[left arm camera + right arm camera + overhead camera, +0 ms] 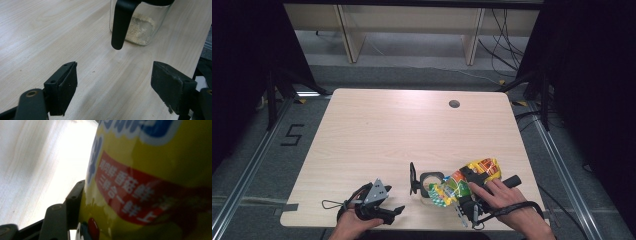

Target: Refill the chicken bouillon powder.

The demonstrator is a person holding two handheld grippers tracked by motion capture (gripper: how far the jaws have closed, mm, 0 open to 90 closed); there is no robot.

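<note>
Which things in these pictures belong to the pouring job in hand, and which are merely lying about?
In the job:
- yellow snack bag, clamped in the right gripper and tipped over the jar
- glass jar with crumbs at its bottom
- jar's open black lid
- left gripper, fingers open, empty

Lying about:
- shelving beyond the table
- floor cables

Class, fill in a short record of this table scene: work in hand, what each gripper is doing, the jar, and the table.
work in hand: tipping a yellow bag over a glass jar
right gripper: shut on the bag, which is tilted toward the jar's mouth
left gripper: open, holding nothing, jaws aimed at the jar
jar: upright, black handle, some pale crumbs at the bottom
table: light wood, with a round hole near the far edge
</note>
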